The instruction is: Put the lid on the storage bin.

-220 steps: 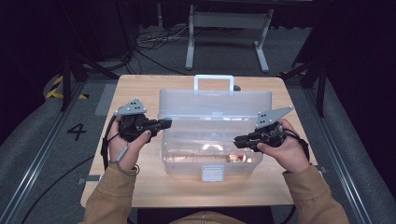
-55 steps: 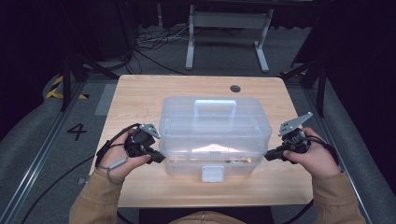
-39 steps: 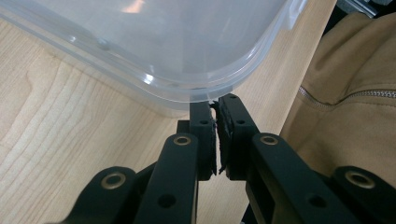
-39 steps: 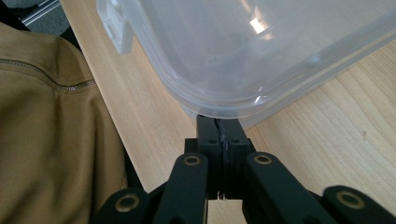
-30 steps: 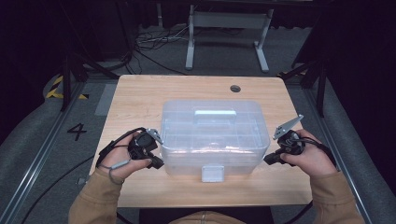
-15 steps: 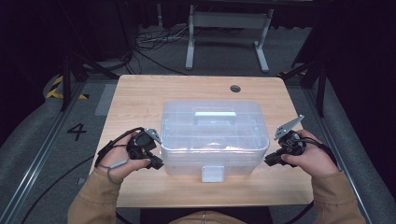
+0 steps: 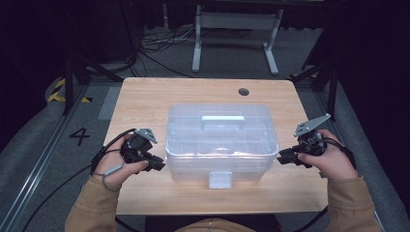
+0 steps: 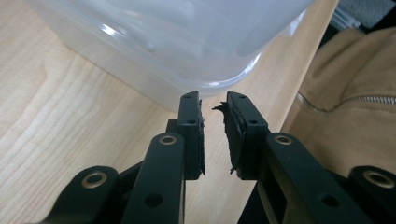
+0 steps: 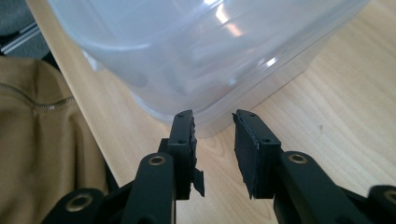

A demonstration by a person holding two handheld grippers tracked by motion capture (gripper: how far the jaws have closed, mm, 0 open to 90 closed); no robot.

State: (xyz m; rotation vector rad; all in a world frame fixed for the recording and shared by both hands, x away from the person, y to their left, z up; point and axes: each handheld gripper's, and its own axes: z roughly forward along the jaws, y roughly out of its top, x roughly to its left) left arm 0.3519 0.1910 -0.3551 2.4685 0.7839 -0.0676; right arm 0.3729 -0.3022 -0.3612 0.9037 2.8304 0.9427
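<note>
- My left gripper (image 7: 155,163) sits low at the near-left corner of the clear plastic storage box (image 7: 221,140), with my left hand (image 7: 118,162) resting on the desk (image 7: 145,101) beside it. I judge it is there because that corner is where I was steadying the box.
- In the left gripper view the fingers (image 8: 192,135) stand slightly spread with nothing between them. They have just been opening, and their tips point at the rounded lower corner of the box (image 8: 187,51), just short of the wall and apart from it.
- The box stands in the middle of the desk, lid on, its handle (image 7: 222,120) folded flat on top and its front latch (image 7: 220,179) facing me at the near edge. Squared to me like this, both corners are within easy reach of either gripper.
- Something pale lies inside the box, but through the cloudy wall I cannot tell what it is.
- My right gripper (image 7: 282,158) mirrors the other at the near-right corner, my right hand (image 7: 329,159) low beside the box and its grey plate (image 7: 312,125) tilted up.
- In the right gripper view its fingers (image 9: 252,144) are parted a little wider, empty, and have likewise just been opening. They face the corner of the box (image 9: 201,56) without touching it.
- My reading: both grippers have let go, and the box rests on its own.
</note>
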